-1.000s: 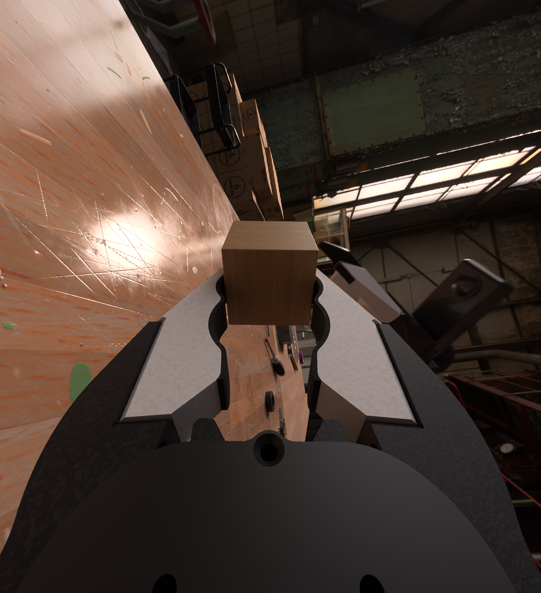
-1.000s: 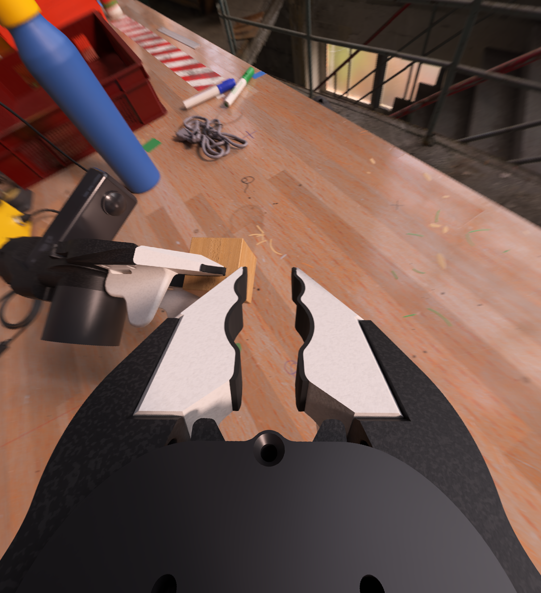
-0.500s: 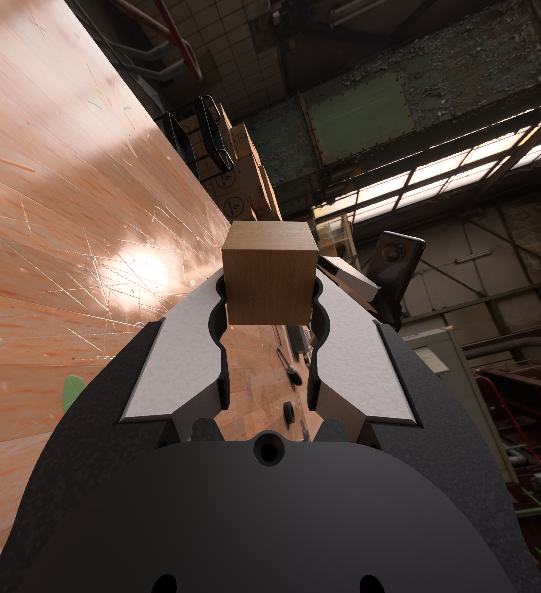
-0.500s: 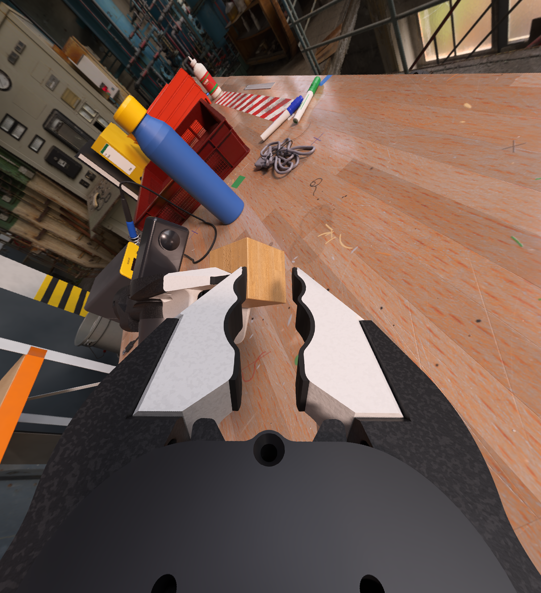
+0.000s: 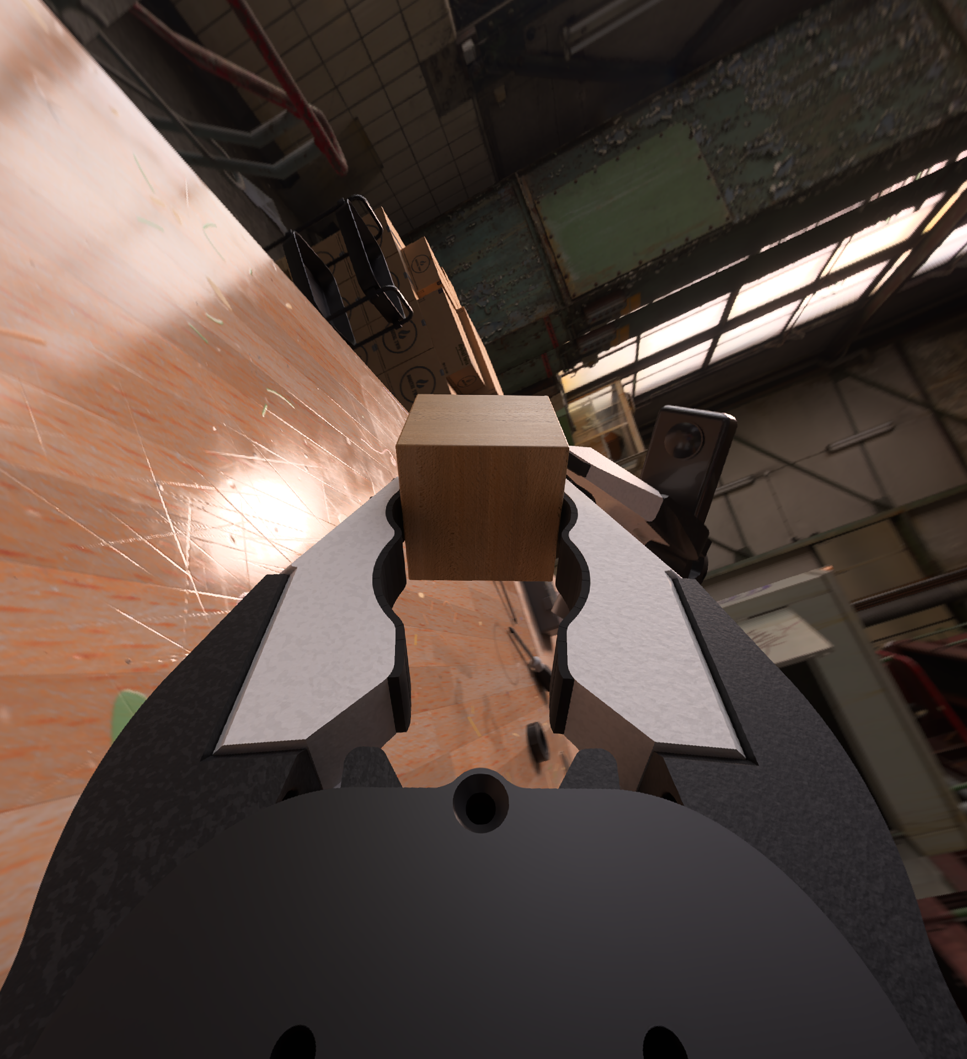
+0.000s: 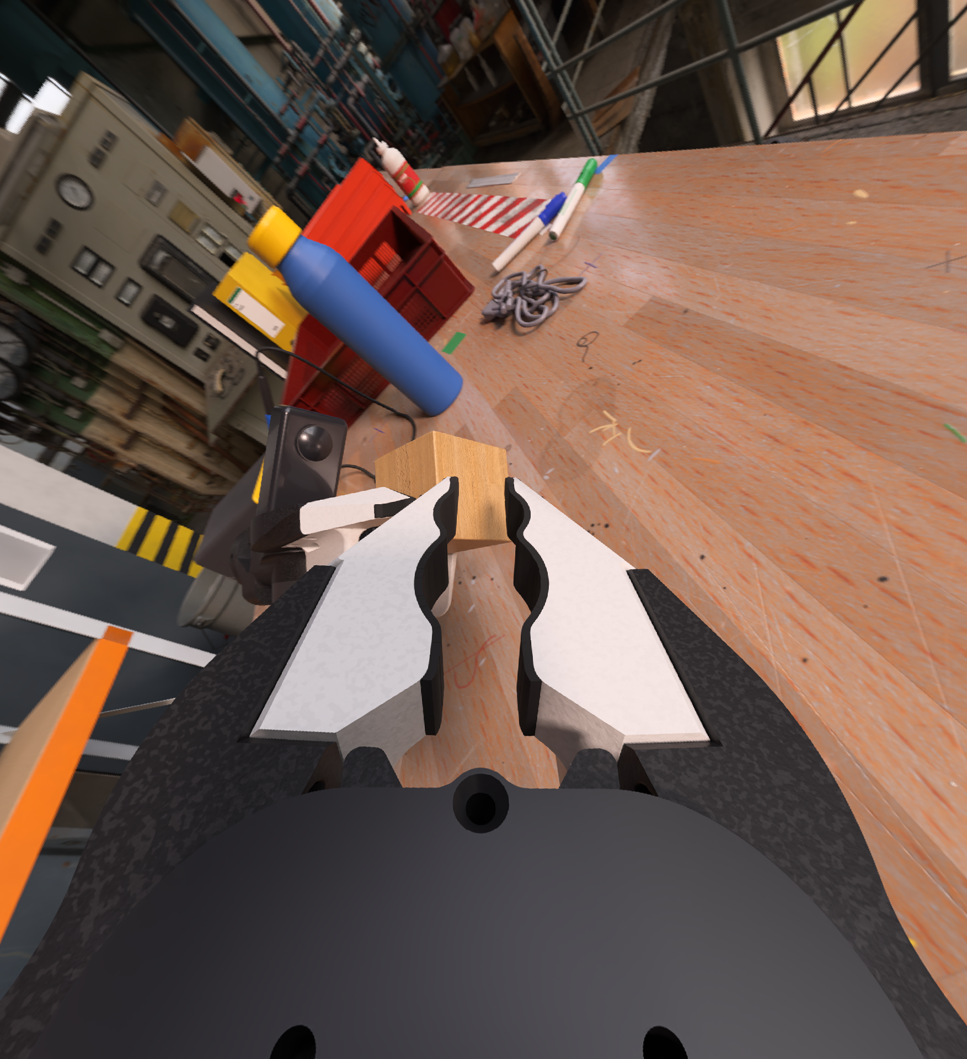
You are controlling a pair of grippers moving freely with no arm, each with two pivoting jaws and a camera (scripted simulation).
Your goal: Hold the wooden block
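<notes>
Left wrist view: the left gripper (image 5: 480, 504) stays clenched on the wooden block (image 5: 481, 504), lifted off the workbench (image 5: 125, 458). Right wrist view: the right gripper (image 6: 480, 487) has closed in from the bench's near edge; its parted fingers now flank the block's corner, so a second hold looks imminent.

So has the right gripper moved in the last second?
Yes. The right gripper has swung toward the blue bottle and closed in on the wooden block, its fingertips now flanking the block's near corner.
</notes>
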